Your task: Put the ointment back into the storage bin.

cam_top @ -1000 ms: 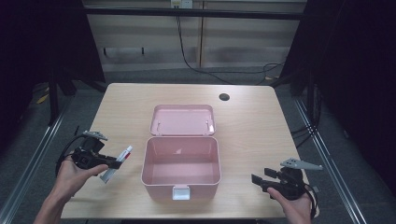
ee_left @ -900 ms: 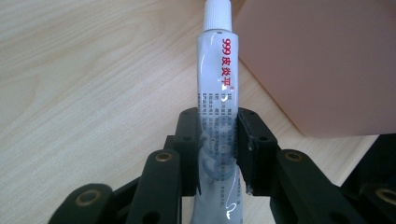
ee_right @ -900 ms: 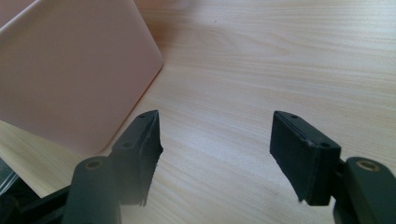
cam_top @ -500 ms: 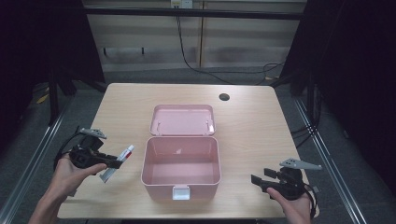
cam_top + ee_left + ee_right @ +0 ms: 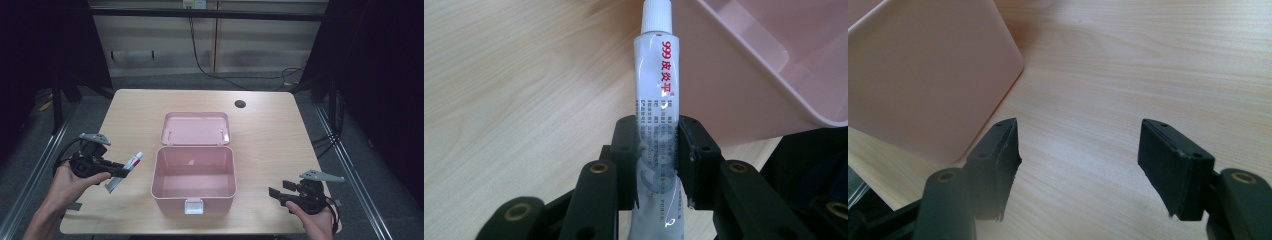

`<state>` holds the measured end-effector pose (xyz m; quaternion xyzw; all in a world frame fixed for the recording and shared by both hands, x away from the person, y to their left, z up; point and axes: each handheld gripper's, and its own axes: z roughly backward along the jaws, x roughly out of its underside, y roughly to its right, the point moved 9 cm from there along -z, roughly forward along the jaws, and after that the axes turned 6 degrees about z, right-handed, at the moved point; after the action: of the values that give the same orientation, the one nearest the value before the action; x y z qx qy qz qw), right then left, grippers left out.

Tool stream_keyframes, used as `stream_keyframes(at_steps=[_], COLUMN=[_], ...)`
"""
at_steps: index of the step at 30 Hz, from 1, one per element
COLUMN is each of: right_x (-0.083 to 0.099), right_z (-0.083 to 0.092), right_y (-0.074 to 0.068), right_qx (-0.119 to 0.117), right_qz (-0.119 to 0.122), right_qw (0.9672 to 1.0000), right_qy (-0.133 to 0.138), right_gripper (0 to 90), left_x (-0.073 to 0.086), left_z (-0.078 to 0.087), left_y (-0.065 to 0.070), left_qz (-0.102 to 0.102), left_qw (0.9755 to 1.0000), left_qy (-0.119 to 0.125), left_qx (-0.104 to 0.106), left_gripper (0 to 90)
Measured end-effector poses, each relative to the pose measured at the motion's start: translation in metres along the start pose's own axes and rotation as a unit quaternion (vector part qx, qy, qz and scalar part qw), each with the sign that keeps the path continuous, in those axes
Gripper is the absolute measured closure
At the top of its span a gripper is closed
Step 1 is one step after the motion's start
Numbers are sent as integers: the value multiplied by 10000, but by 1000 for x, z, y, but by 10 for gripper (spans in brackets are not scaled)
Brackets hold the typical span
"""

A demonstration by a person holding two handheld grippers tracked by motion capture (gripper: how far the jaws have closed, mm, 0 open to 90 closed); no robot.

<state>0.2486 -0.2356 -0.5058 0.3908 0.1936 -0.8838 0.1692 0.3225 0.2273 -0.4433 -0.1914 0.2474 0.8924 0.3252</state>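
One white ointment tube (image 5: 656,95), clamped in the left gripper (image 5: 116,171), has lifted off the wooden table (image 5: 280,125) beside the open pink plastic box (image 5: 194,170) (likely its destination); the right gripper (image 5: 1078,165) stays open, empty.

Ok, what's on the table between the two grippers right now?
In the high view, the open pink box sits between the left gripper, which holds a white tube, and the right gripper; otherwise just bare table.

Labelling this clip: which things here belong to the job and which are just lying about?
In the job, likely:
white ointment tube with red print, clamped in the left tongs
open pink plastic box
right tongs, open

Lying about:
black round spot on the wooden table
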Motion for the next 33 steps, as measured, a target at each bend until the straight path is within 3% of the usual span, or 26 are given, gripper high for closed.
stream_keyframes(at_steps=[4,16,23,33], right_x=[0,0,0,-2], right_z=[0,0,0,1], right_y=[0,0,-1,0], right_qx=[-4,-17,-23,37], right_qz=[-6,-5,-14,17], right_qw=[10000,10000,10000,10000], right_qy=[-8,-13,-31,35], right_gripper=[329,328,324,240], left_x=[-3,-14,-21,-30], left_z=[5,11,13,18], left_y=[3,18,24,33], left_qz=[-154,-306,-505,-570], left_qw=[9999,9995,9987,9983], left_qy=[-14,-13,-68,-37], left_qx=[19,87,83,72], left_gripper=[714,714,714,714])
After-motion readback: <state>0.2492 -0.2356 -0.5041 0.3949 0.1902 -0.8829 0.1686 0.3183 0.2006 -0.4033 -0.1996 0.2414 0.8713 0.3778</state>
